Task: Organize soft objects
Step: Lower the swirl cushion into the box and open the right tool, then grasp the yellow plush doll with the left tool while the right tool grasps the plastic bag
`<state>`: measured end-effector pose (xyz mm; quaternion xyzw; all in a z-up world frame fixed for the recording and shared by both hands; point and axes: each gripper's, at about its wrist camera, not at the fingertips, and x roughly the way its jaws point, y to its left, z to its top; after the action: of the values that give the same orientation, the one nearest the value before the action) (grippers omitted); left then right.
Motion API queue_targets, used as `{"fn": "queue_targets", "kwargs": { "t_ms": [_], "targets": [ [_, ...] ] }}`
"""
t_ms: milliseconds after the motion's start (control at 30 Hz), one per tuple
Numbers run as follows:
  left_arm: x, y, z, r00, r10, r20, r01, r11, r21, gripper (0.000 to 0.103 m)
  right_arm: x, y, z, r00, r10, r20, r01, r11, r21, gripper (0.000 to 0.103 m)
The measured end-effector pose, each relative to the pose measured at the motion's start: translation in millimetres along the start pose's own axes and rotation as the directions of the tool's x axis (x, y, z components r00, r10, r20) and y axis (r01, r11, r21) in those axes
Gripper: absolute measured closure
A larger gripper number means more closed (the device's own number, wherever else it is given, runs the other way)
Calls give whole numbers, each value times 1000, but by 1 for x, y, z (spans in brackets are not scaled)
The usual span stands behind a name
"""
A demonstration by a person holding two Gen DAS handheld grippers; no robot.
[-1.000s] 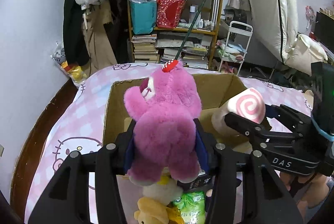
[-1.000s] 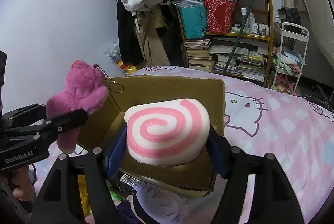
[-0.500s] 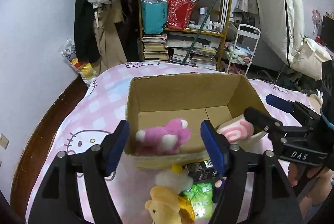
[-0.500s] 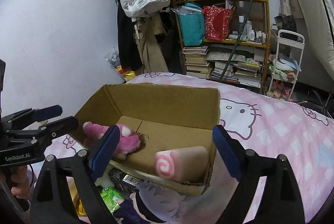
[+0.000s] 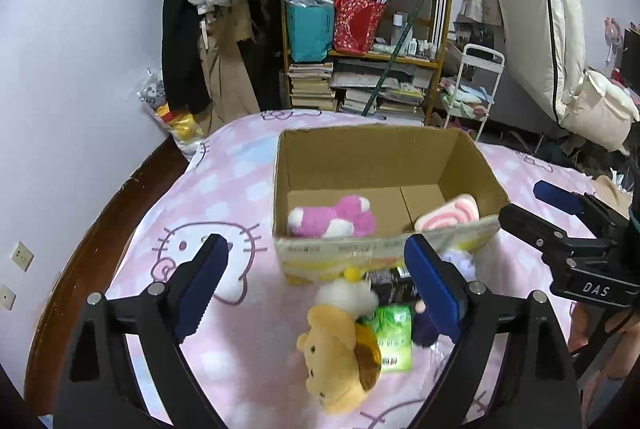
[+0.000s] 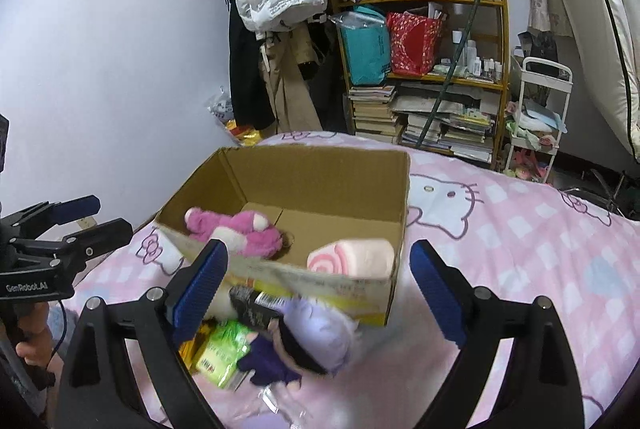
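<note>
An open cardboard box (image 5: 360, 153) (image 6: 328, 173) stands on the pink bed. Inside lie a pink plush bear (image 5: 332, 217) (image 6: 236, 229) on the left and a pink-and-white swirl roll cushion (image 5: 448, 215) (image 6: 352, 255) on the right. In front of the box lie a yellow plush bear (image 5: 336, 353), a white plush bit (image 5: 344, 293), a purple plush doll (image 6: 312, 341) and a green packet (image 5: 394, 337) (image 6: 220, 353). My left gripper (image 5: 316, 289) is open and empty, held over the yellow bear. My right gripper (image 6: 320, 293) is open and empty, above the purple doll.
The bed has a pink Hello Kitty cover (image 6: 520, 237) and a dark wooden edge (image 5: 92, 229) at the left. A black packet (image 6: 256, 305) lies against the box front. A cluttered bookshelf (image 5: 372, 49), hanging coats (image 5: 216, 9) and a white cart (image 5: 472, 89) stand behind.
Both grippers opened and dropped the pink bear and the swirl roll into the box. Both then drew back toward the near side, bringing the toys in front of the box into view.
</note>
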<state>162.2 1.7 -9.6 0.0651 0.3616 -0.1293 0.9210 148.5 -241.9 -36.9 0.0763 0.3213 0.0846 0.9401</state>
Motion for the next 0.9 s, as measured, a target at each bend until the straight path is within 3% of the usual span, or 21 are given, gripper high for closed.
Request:
{"fn": "queue_targets", "kwargs": {
  "t_ms": [267, 500, 900],
  "targets": [
    [-9, 4, -23, 997, 31, -70, -32, 999, -15, 14, -25, 15, -17, 999, 0, -40, -1, 1000, -22, 6],
    [-20, 9, -36, 993, 5, -118, -7, 1000, -20, 14, -31, 23, -42, 992, 2, -124, -7, 999, -45, 6],
    [-13, 3, -47, 983, -5, -181, 4, 1000, -6, 14, -18, 41, -65, 975, 9, -222, -18, 999, -35, 6]
  ]
}}
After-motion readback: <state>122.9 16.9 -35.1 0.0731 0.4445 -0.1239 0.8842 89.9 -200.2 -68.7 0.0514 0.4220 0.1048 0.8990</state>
